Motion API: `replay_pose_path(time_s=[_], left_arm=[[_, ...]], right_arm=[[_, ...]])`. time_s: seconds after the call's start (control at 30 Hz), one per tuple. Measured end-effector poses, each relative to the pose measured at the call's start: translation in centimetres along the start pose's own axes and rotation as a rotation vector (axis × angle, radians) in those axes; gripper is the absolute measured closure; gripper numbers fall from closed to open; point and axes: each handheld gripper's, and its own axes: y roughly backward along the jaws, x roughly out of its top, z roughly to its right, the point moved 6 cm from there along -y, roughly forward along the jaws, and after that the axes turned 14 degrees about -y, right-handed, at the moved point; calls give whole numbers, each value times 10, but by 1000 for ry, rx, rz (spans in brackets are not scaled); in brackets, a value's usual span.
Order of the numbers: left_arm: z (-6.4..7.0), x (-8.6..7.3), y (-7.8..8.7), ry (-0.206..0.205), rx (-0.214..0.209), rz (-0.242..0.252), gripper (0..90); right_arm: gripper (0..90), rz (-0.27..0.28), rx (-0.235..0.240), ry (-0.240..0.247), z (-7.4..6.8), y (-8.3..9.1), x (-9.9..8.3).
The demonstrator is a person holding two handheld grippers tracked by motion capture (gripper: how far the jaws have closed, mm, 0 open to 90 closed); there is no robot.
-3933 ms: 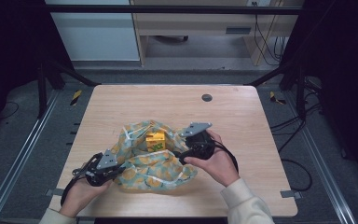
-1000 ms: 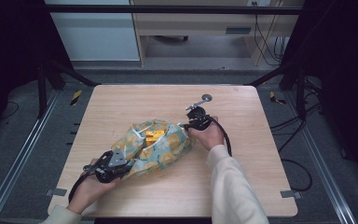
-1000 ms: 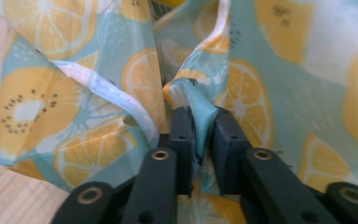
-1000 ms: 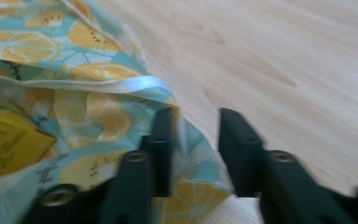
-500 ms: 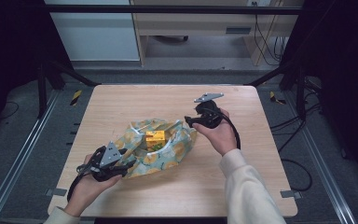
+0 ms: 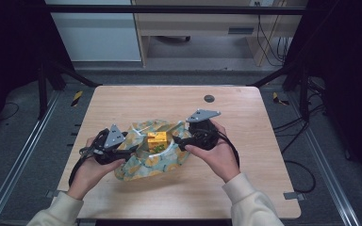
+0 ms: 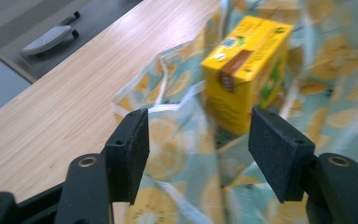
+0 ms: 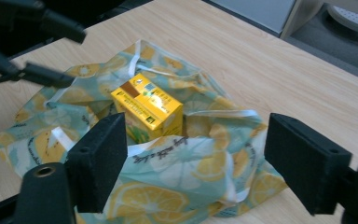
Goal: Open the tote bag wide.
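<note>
Lemon-print bag (image 6: 146,157) lies crumpled near the middle of the desk (image 6: 245,117), its mouth spread wide toward the far side. Inside it a yellow carton (image 6: 156,139) stands upright on the bag's floor, fabric rising around its base, with a bit of green just in front of the carton in the high view. The left gripper (image 7: 198,149) sits at the bag's left edge with its jaws spread apart, holding nothing; bag fabric and the carton (image 7: 244,70) show between and beyond them. The right gripper (image 8: 198,163) is at the bag's right edge, jaws likewise wide and empty, looking over the near rim of the bag (image 8: 191,158) at the carton (image 8: 147,107). A small dark round disc (image 6: 209,98) lies well beyond the bag.
</note>
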Motion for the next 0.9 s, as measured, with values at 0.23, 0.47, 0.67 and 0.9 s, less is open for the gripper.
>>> replay_pose_path(time_s=[0.23,0.47,0.67,0.9], left_arm=[[-5,-8,-20,-10,-40,-52,318],[4,-17,-46,-4,-78,-99,289],[7,-22,-52,-14,-70,-127,355],[7,-27,-55,10,-84,-137,660]], right_arm=[[124,-42,2,-13,-1,-16,-17],[112,-95,15,-12,-2,-31,-42],[206,-146,-3,-27,3,-42,-63],[666,-204,-9,-20,9,-45,-84]])
